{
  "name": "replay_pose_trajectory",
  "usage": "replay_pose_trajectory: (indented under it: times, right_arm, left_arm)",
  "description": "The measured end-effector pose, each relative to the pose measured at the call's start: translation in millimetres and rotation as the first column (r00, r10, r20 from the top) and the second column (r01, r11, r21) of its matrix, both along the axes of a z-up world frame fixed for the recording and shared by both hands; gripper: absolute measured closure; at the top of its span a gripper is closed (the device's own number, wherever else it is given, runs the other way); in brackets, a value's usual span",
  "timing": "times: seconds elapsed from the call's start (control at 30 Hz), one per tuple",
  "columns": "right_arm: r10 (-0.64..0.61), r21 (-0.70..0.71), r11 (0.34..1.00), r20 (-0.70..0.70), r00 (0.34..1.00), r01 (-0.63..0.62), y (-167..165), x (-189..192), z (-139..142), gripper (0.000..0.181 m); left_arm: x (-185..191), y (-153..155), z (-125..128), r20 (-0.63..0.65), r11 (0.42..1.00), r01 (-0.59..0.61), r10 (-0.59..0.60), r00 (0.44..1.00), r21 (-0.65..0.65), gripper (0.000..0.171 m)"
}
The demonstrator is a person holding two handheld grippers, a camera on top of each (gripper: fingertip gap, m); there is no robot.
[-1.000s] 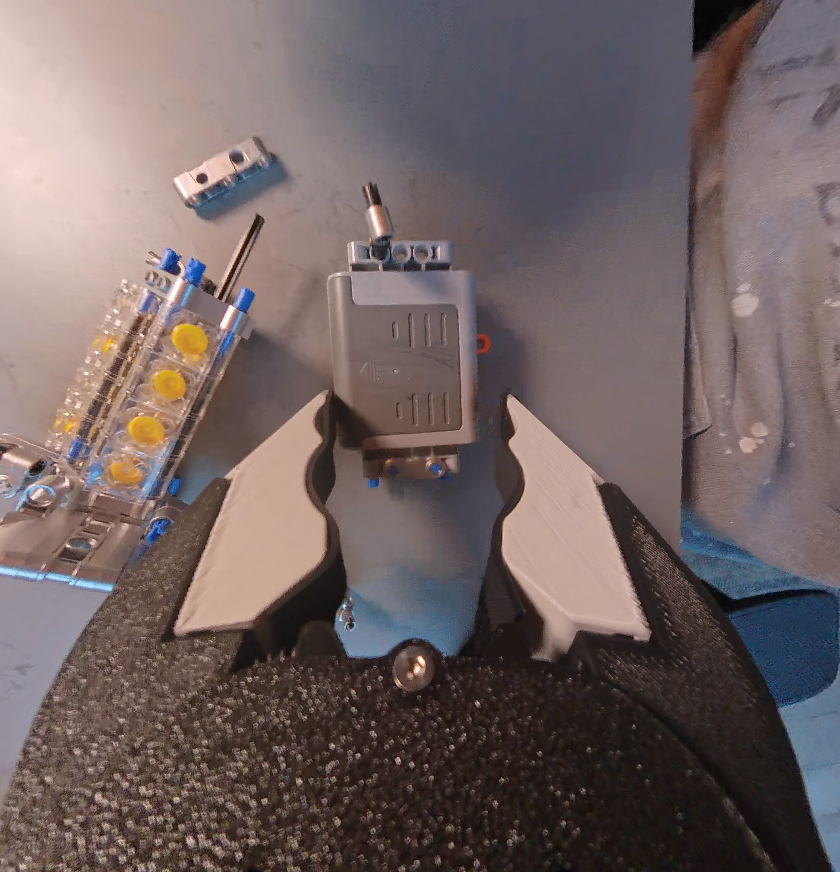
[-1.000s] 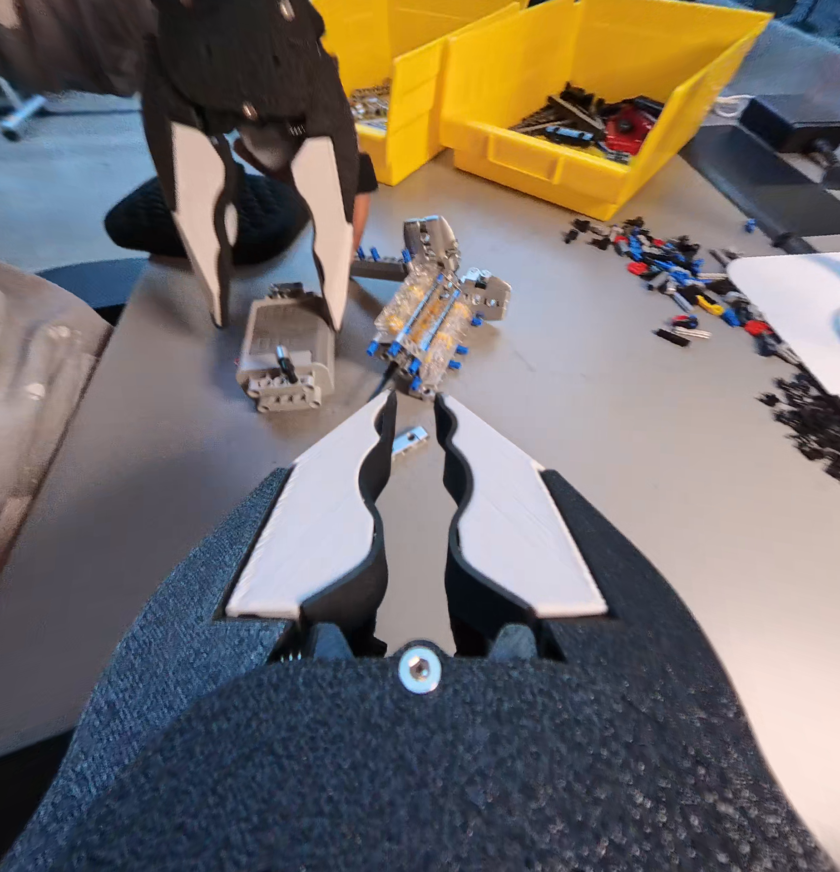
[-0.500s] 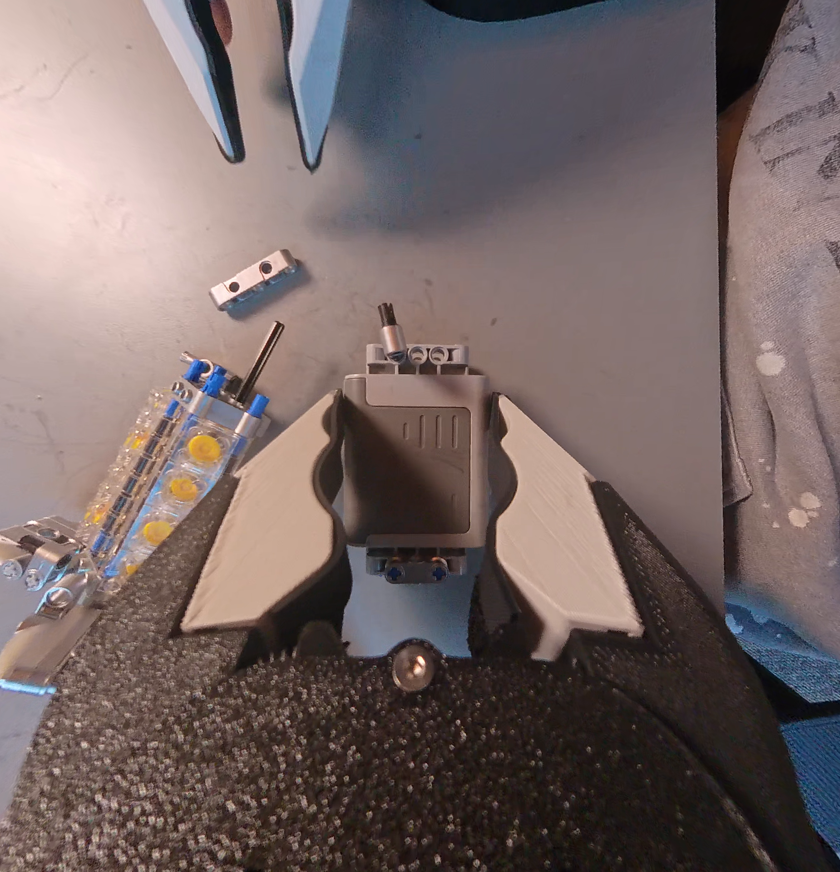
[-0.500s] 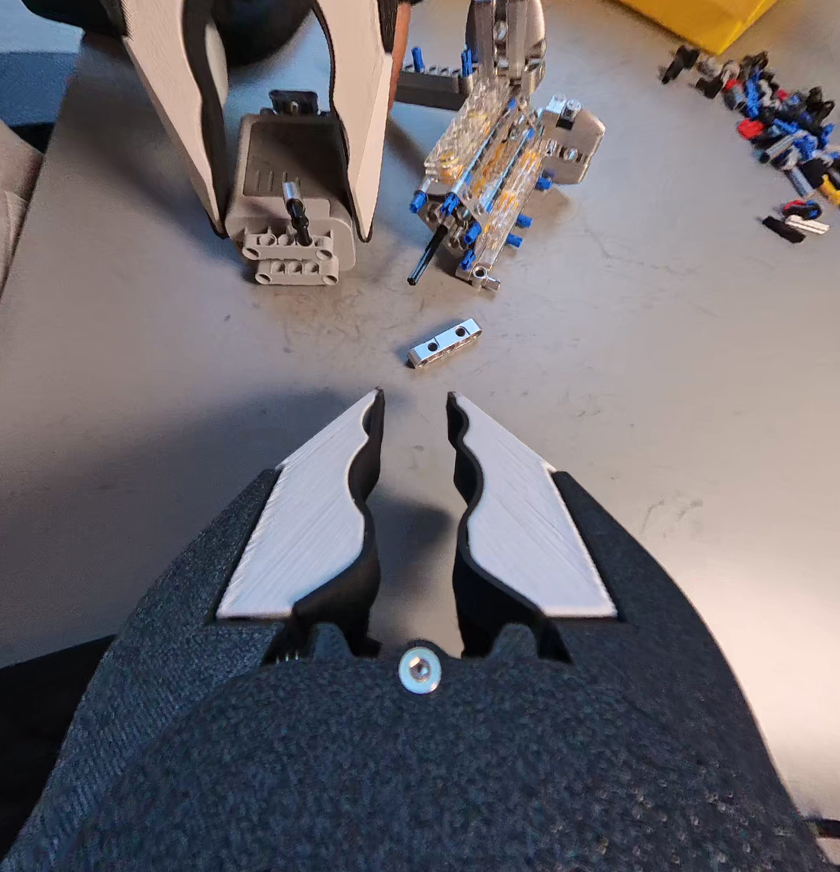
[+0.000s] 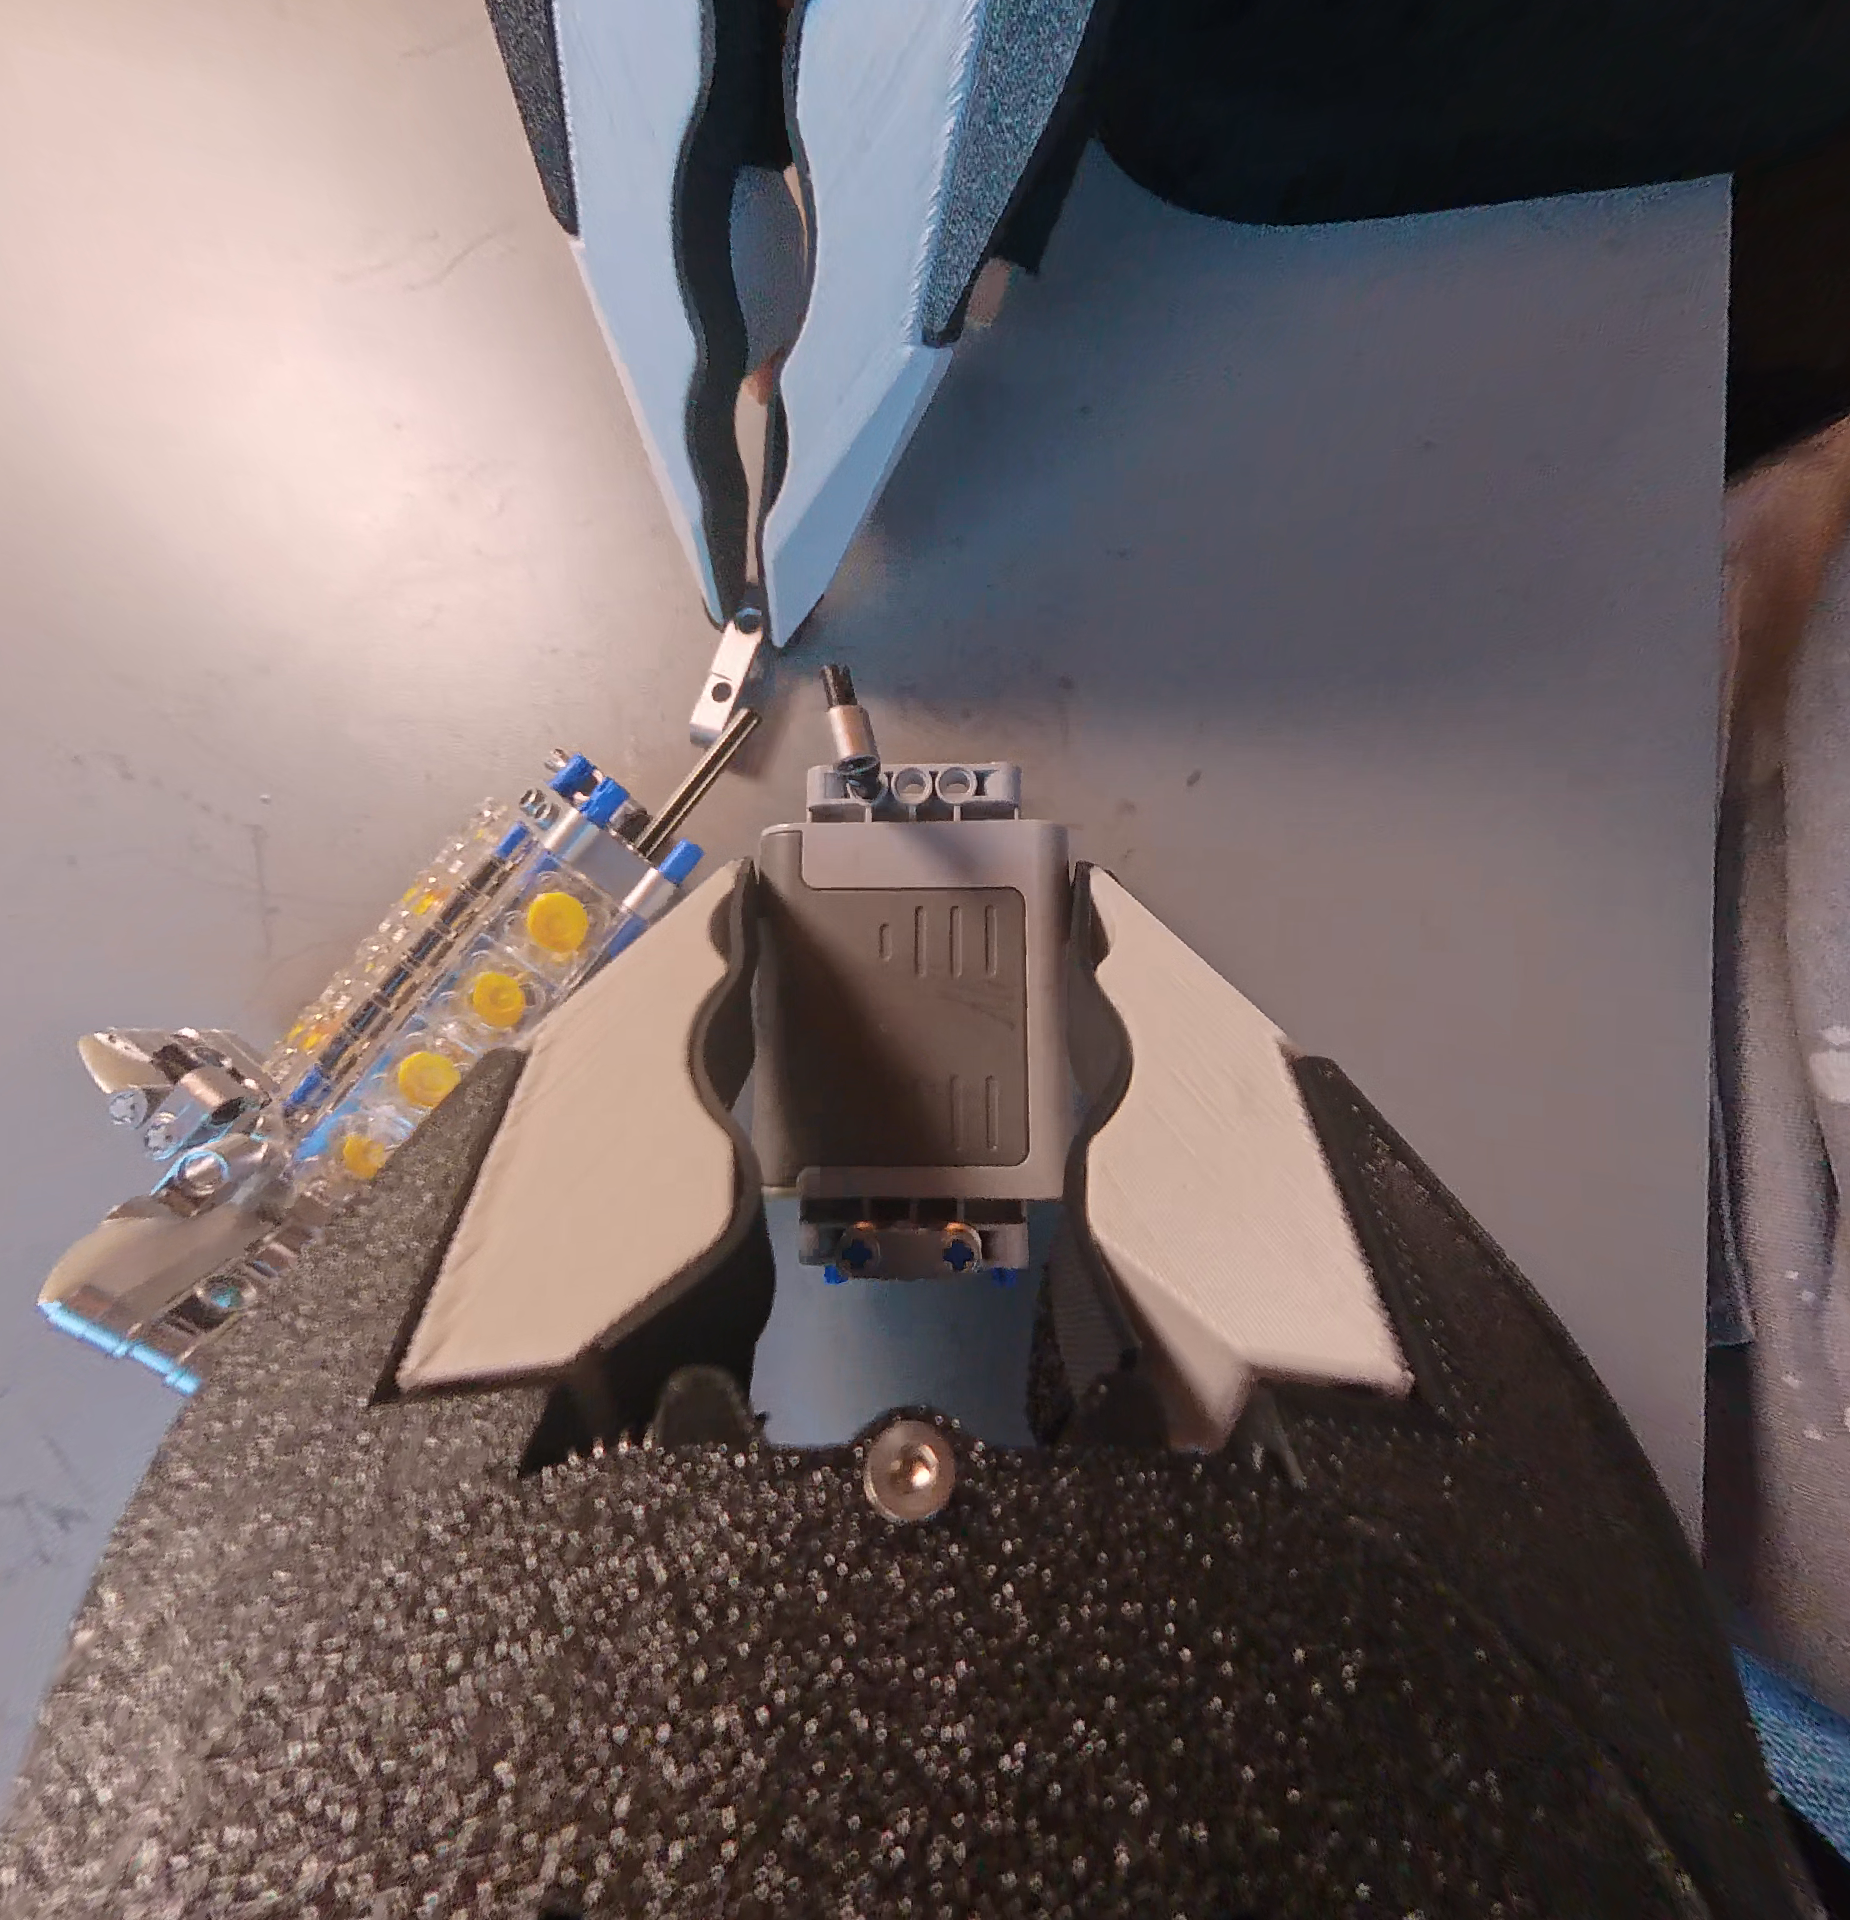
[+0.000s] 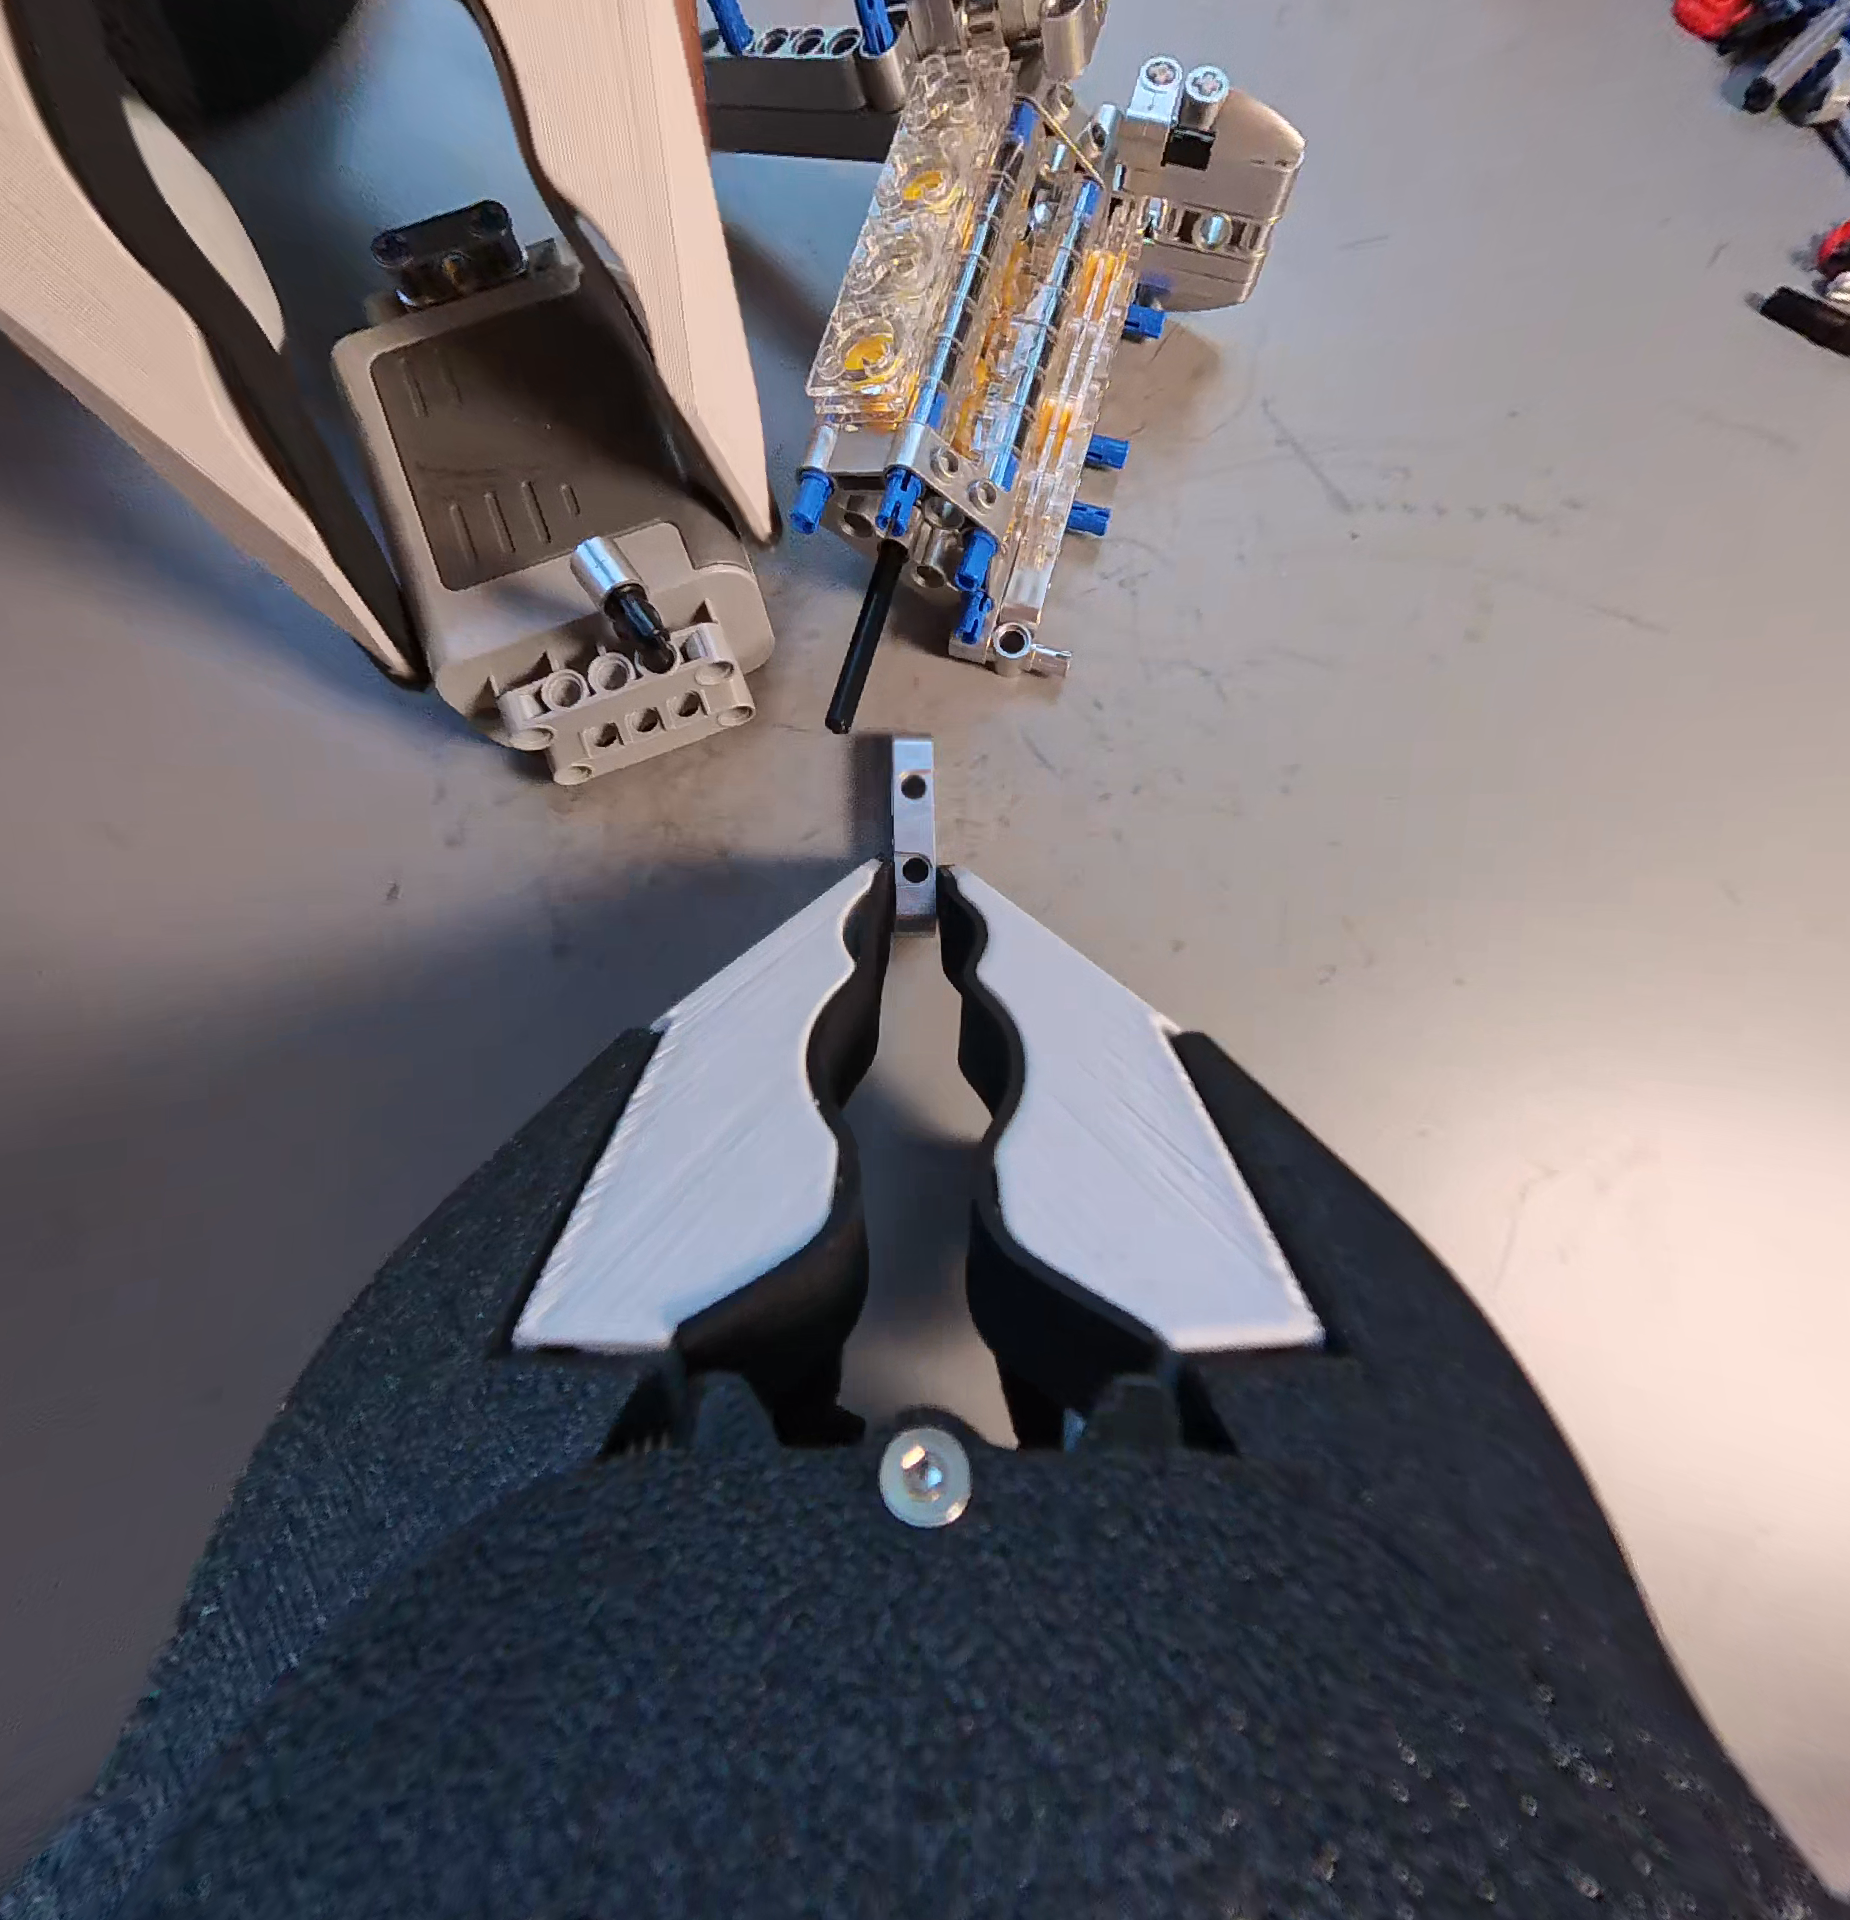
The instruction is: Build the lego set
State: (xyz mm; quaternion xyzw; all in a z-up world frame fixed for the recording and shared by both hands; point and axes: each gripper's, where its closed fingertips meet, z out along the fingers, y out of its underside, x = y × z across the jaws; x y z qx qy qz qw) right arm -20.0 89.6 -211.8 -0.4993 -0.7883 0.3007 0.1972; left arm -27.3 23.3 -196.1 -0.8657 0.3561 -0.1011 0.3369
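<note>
My left gripper (image 5: 910, 878) is shut on a grey motor block (image 5: 900, 1029) that lies on the grey table, one finger against each long side. A short black axle with a silver sleeve (image 5: 848, 717) sticks out of the block's front. My right gripper (image 6: 916, 878) is shut on one end of a small silver beam (image 6: 913, 800), held just above the table. The beam's free end points at the black axle (image 6: 864, 644) that sticks out of a clear engine block with yellow pistons (image 6: 983, 312). The right gripper (image 5: 744, 623) and the beam (image 5: 729, 681) also show in the left wrist view.
The engine block (image 5: 485, 977) lies just left of my left gripper. A dark beam with blue pins (image 6: 796, 73) lies behind it. Loose small parts (image 6: 1835, 62) lie at the far right. The table edge (image 5: 1721, 935) and a person's grey garment (image 5: 1804, 1039) are at the right. About 7 cm separates my left fingertips from my right.
My right gripper has moved forward, closed on the silver beam and turned it toward the engine block's axle. My left gripper has slid forward and closed on the motor block.
</note>
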Motion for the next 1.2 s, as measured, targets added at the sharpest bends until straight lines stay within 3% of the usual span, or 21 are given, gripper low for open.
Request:
replay_pose_trajectory:
  times: [0.17, 0.3, 0.6, 1.03, 1.2]
  right_arm:
    - [-0.061, -0.002, 0.998, -0.004, 0.998, 0.061, 2, 6, 2, 0.175]
    - [-0.093, -0.017, 0.995, 0.009, 0.996, 0.093, -3, 7, 11, 0.174]
    - [-0.169, -0.099, 0.979, 0.082, 0.982, 0.177, -26, 16, 6, 0.175]
    - [-0.257, -0.199, 0.945, 0.045, 0.965, 0.261, -25, 10, 25, 0.175]
    - [-0.248, -0.213, 0.942, 0.079, 0.965, 0.260, -34, 13, 13, 0.174]
  left_arm:
    - [-9, -12, 13, 0.051, 1.000, -0.025, 0.025, 0.998, 0.010, 0.111]
    - [-21, -23, -9, -0.043, 0.998, -0.033, 0.031, 0.999, -0.049, 0.109]
    - [-10, -14, -8, 0.079, 0.995, -0.097, 0.097, 0.992, -0.003, 0.110]
    - [-11, -13, -9, 0.068, 0.986, -0.163, 0.164, 0.984, -0.020, 0.109]
    - [-11, -13, -9, 0.072, 0.987, -0.158, 0.159, 0.985, -0.012, 0.109]
